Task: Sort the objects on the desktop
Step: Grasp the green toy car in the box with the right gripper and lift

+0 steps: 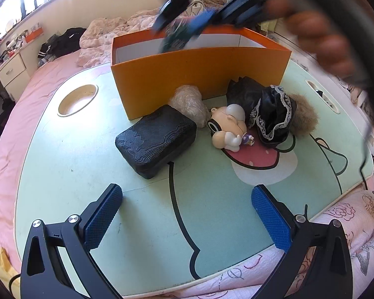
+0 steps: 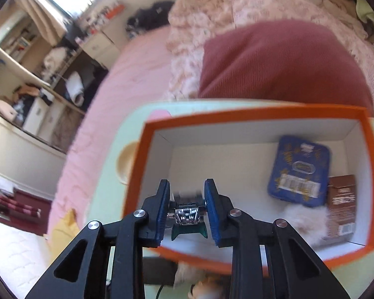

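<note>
My right gripper (image 2: 187, 182) hangs over the open orange box (image 2: 261, 114), shut on a small dark green and silver item (image 2: 187, 215). The left wrist view shows that gripper (image 1: 184, 25) blurred above the box (image 1: 199, 74). A blue tin (image 2: 299, 172), a brown packet (image 2: 341, 206) and a white fluffy thing (image 2: 304, 221) lie inside. In front of the box sit a black textured case (image 1: 157, 139), a bubble-wrap bundle (image 1: 189, 104), a small doll figure (image 1: 227, 129) and black lace clothing (image 1: 269, 109) with brown fur (image 1: 304, 117). My left gripper (image 1: 187, 191) is open, low over the table's near edge.
The green lap table (image 1: 87, 174) rests on a pink bed and has a round cup hole (image 1: 77, 99) and a slot (image 1: 321, 97). A dark red cushion (image 2: 281, 62) lies behind the box. A person's hand (image 1: 319, 37) is at the upper right.
</note>
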`<state>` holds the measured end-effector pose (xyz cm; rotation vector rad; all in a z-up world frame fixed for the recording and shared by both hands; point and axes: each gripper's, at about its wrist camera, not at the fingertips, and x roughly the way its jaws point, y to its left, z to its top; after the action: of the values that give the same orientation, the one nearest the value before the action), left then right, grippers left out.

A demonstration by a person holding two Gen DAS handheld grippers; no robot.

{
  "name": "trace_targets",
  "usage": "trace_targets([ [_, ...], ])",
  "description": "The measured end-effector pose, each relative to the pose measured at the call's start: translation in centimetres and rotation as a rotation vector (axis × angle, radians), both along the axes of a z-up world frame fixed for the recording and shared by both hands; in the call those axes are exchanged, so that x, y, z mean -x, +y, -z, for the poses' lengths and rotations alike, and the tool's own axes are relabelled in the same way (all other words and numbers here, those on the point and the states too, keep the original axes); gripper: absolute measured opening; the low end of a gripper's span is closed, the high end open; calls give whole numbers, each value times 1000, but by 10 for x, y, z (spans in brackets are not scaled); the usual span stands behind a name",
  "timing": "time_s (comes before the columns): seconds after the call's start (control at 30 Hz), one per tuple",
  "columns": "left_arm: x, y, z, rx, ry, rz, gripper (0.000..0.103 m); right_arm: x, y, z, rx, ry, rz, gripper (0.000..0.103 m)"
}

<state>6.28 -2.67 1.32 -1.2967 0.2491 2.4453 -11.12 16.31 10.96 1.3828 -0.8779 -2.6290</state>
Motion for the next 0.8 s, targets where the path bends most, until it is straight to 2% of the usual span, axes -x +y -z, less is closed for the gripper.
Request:
trace_targets([
  [0.03, 0, 0, 0, 0, 0, -1, 103, -17, 8, -14, 32, 48, -1, 5],
  [0.07, 1, 0, 0, 0, 0, -1, 103, -30, 13, -21, 55, 76, 1, 3],
  [0.17, -2, 2, 1, 0, 1, -1, 103, -78, 25, -39, 72, 156, 41, 3],
  [0.27, -2, 4, 0, 3, 2, -3, 103, -113, 36, -37, 79, 170, 85, 3],
  [0.3, -2, 5, 0, 4, 2, -5, 103, -117, 38, -37, 75, 168, 98, 6],
  [0.33, -3, 6, 0, 5, 3, -6, 103, -119, 41, -37, 57, 156, 112, 17],
  [0.37, -3, 7, 0, 6, 3, -6, 103, -116, 40, -38, 41, 150, 114, 27],
  [0.4, -3, 8, 0, 7, 4, -7, 103, -115, 39, -41, 23, 146, 109, 48],
  [0.43, -2, 8, 0, 6, 4, -7, 103, -107, 35, -46, -8, 144, 97, 59],
  [0.5, -4, 9, -1, 5, 4, -6, 103, -83, 16, -48, -112, 105, 31, 62],
  [0.53, -3, 9, -1, 4, 4, -6, 103, -63, 1, -42, -192, 58, -20, 62],
  [0.67, 0, 7, -2, 1, 6, -5, 103, -2, -31, -3, -300, -110, -155, 62],
  [0.8, 0, 4, -2, -4, 10, -1, 103, 39, -35, 24, -388, -192, -124, 61],
])
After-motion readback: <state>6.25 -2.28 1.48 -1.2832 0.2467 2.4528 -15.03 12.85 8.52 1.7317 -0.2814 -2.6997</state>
